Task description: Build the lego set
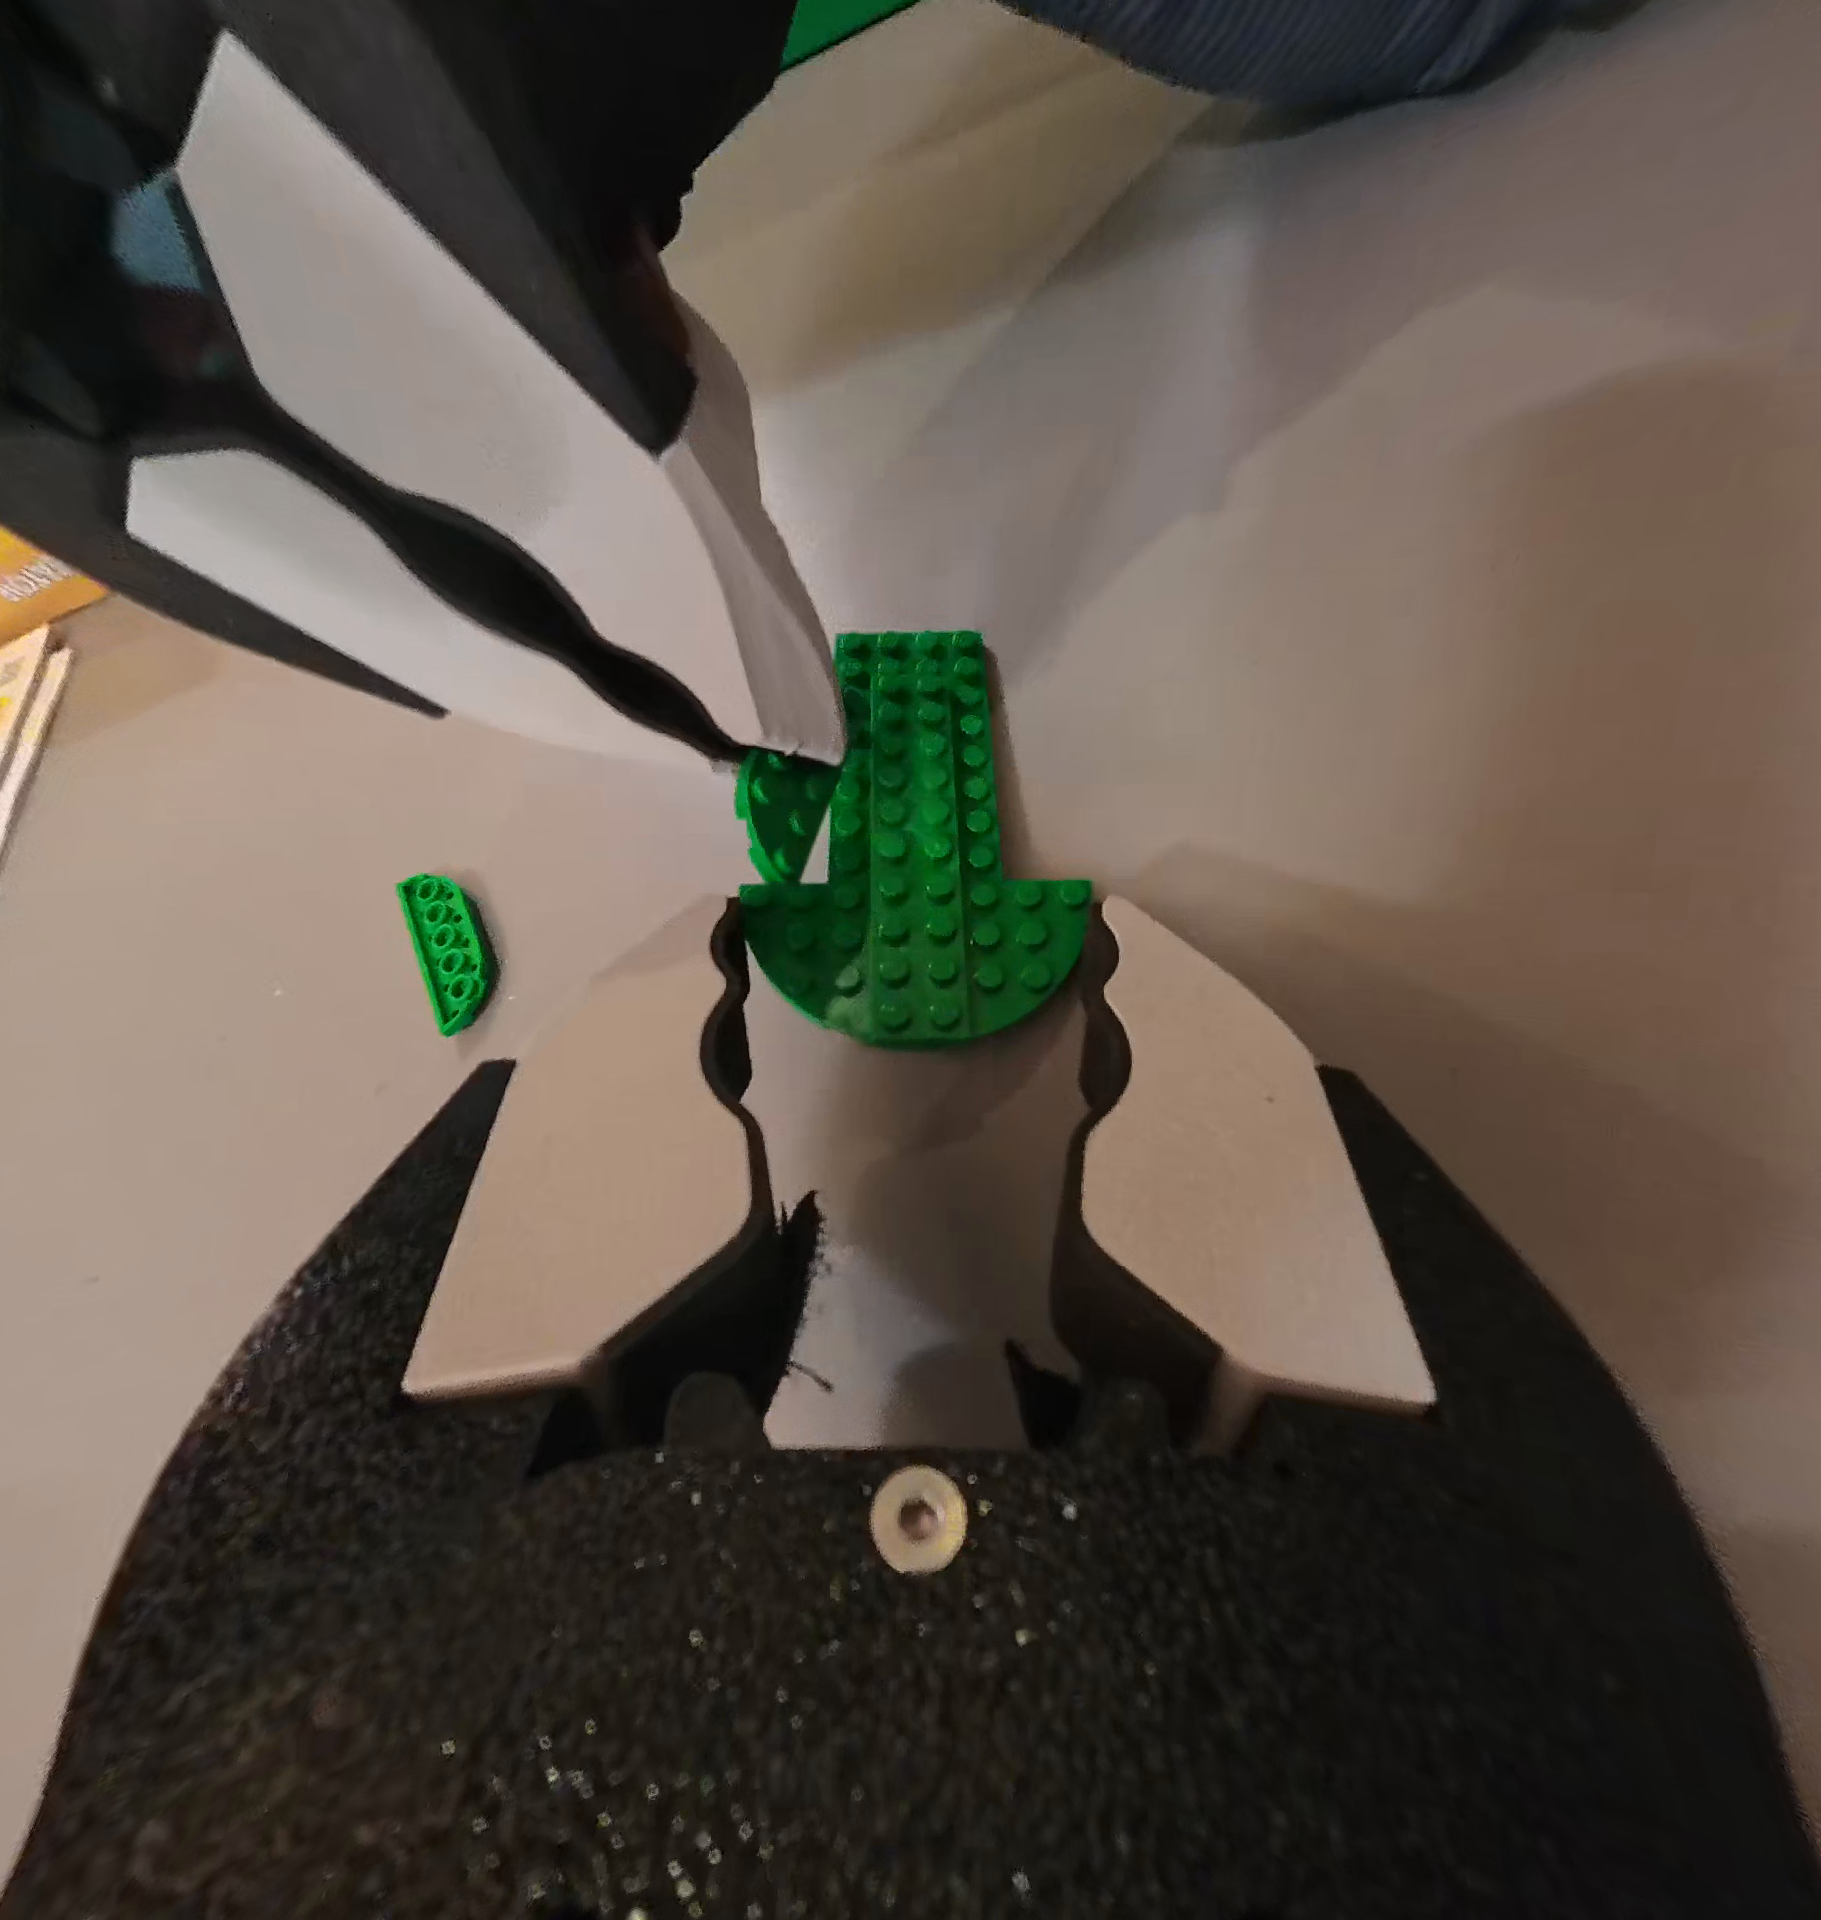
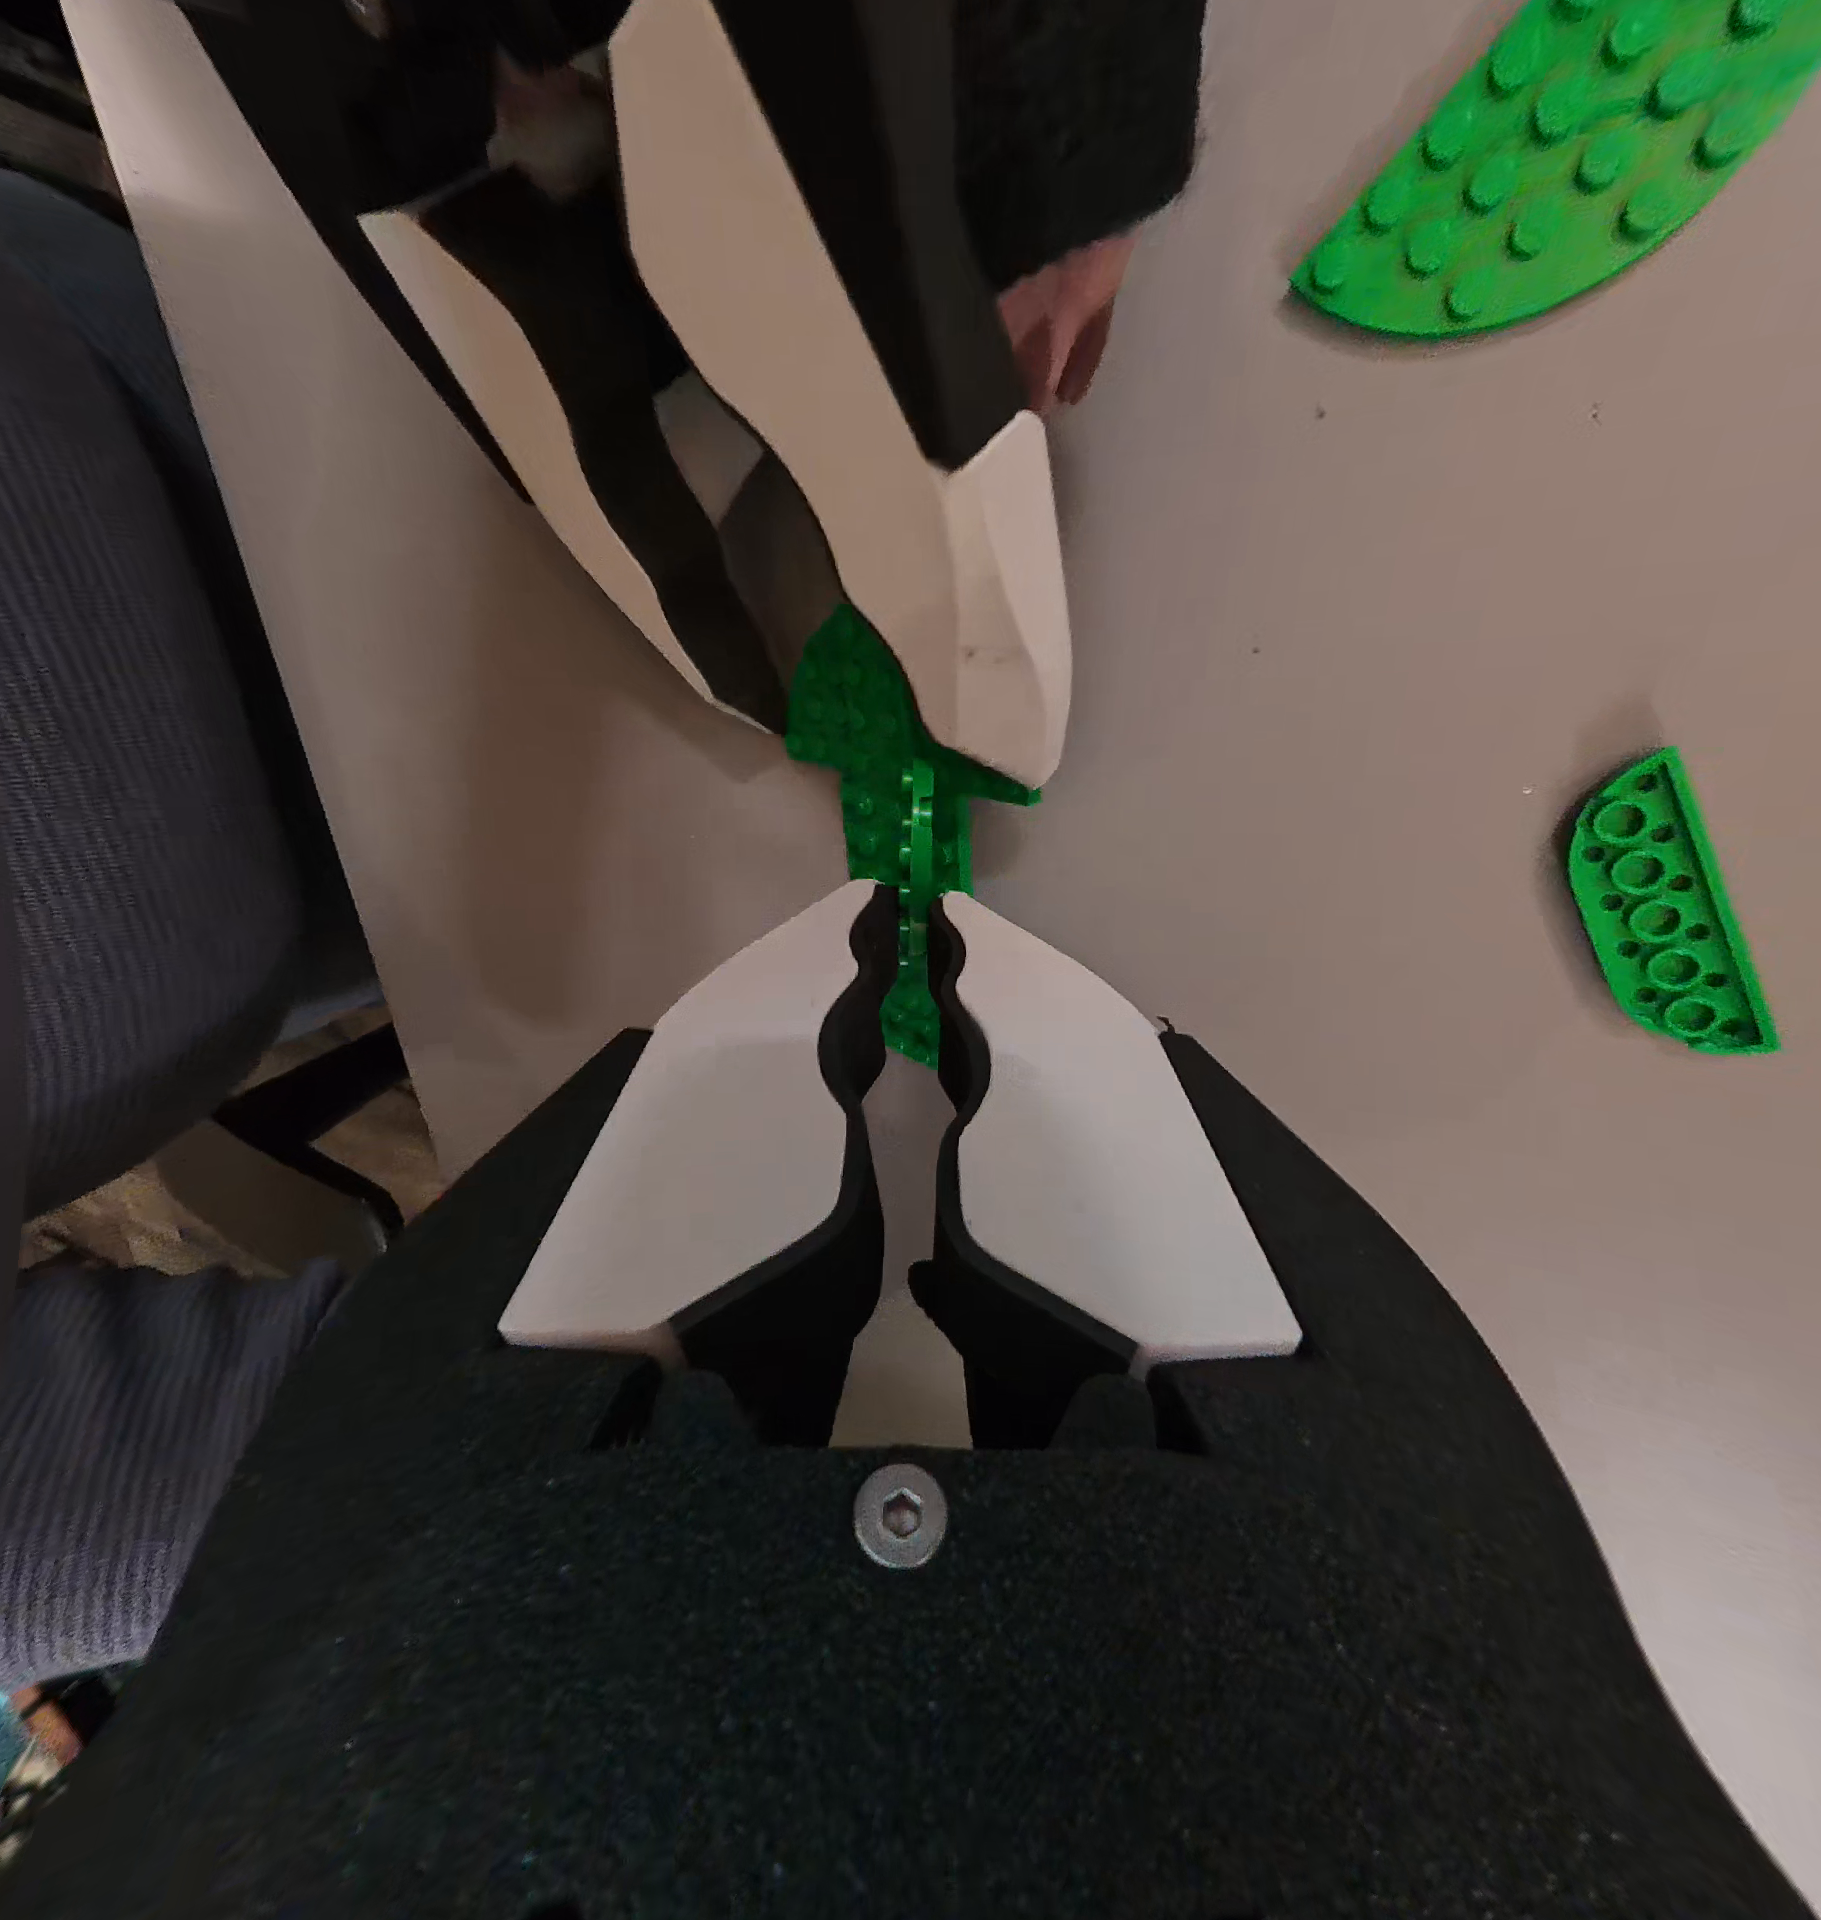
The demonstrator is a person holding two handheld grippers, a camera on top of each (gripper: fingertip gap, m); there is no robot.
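Green studded Lego plate assembly [image 1: 921, 852], a long strip with a rounded half-disc end, lies flat on the pale grey tabletop [image 1: 1405, 727]. In your left wrist view its long axis runs straight away from the camera, rounded end nearest, square end farthest. Your left gripper [image 1: 916, 935] has its white fingers [image 1: 615, 1091] spread wide, one on either side of the rounded end; whether they touch it, you cannot tell. Your right gripper [image 2: 911, 935] is clenched on a small green curved plate [image 2: 914, 966], held on edge beside the strip's left side in the left view. Only the left view shows the assembly's full stud pattern and outline; in the right view it appears foreshortened, partly hidden behind the opposite gripper. Only the right view shows a large green half-round plate [image 2: 1571, 177], studs up, at upper right. A small green half-round piece [image 2: 1670, 909] lies underside up, well apart from the assembly, in both views. Only the left view shows paper booklets [image 1: 2, 748] at the left edge.
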